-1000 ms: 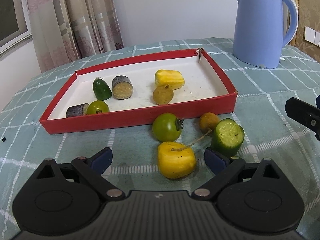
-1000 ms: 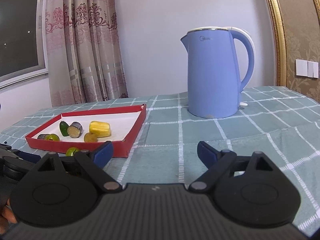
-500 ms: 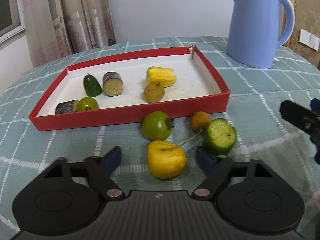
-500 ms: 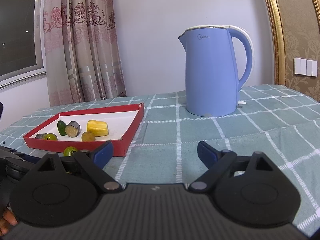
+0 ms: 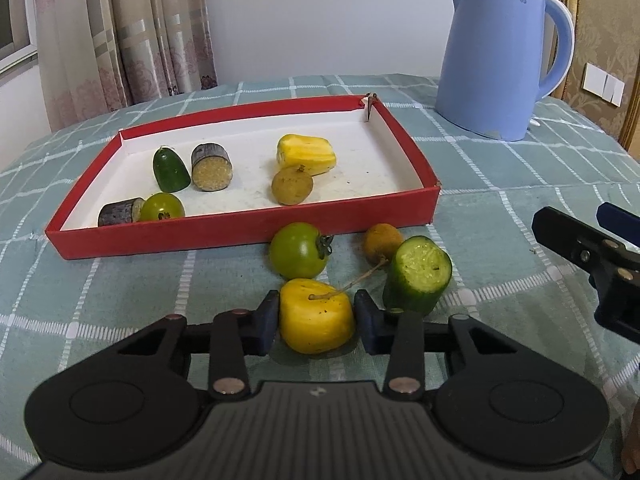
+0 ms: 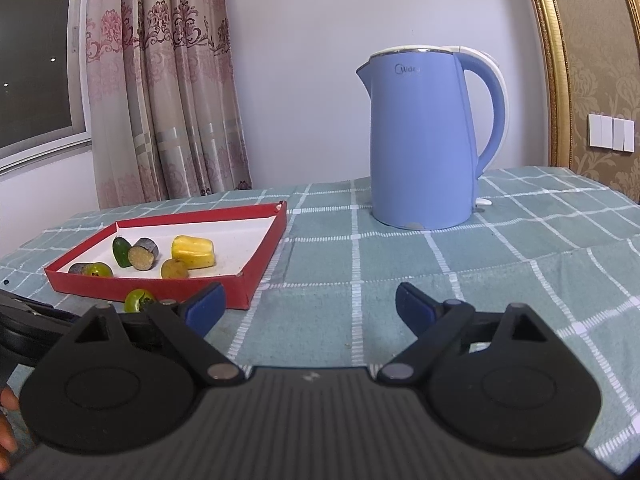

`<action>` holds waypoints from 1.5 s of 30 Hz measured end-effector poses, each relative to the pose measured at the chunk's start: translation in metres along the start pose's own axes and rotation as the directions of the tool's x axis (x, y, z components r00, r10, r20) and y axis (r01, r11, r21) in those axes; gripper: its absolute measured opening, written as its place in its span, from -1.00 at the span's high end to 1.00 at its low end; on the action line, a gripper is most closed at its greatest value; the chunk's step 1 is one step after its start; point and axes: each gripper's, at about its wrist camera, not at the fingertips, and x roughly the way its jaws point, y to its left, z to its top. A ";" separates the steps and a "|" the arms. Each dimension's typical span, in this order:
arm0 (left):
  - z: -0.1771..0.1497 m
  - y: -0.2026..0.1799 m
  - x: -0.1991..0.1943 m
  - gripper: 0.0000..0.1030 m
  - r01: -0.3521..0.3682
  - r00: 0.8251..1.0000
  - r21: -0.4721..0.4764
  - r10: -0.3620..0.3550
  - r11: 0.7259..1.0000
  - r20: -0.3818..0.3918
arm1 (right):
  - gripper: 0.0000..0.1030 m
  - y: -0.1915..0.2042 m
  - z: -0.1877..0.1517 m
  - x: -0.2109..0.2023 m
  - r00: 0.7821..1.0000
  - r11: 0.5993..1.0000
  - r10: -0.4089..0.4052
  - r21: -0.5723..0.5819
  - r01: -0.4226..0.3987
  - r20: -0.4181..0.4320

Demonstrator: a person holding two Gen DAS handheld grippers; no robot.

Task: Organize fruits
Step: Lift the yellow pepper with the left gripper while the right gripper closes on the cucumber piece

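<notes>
Left gripper: angled down at the tablecloth, jaws closing, blue pads against both sides of a yellow fruit, stubby, stemmed, lying just in front of the red tray. Right gripper: held nearly level over bare cloth, jaws wide apart, nothing between them

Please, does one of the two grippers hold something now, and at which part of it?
The left gripper is closing on the yellow fruit piece, its pads on the left and right sides. The right gripper is open and holds nothing.
</notes>
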 end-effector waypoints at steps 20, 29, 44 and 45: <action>-0.023 0.041 -0.046 0.25 -0.013 0.997 0.006 0.013 1.000 0.077 | -0.77 0.026 -0.003 -0.002 0.991 0.986 0.130 -0.105 -0.132 -0.024; -0.022 0.063 -0.059 0.25 -0.030 0.995 -0.022 0.032 0.999 0.095 | -0.47 0.078 -0.006 0.017 0.975 0.941 0.159 -0.274 -0.197 -0.156; -0.024 0.063 -0.060 0.25 -0.026 0.995 -0.030 0.028 0.999 0.094 | -0.19 0.085 -0.008 0.039 0.960 0.931 0.159 -0.289 -0.224 -0.232; -0.024 0.063 -0.060 0.25 -0.026 0.995 -0.029 0.029 0.999 0.093 | -0.19 0.086 -0.008 0.039 0.959 0.930 0.161 -0.290 -0.226 -0.232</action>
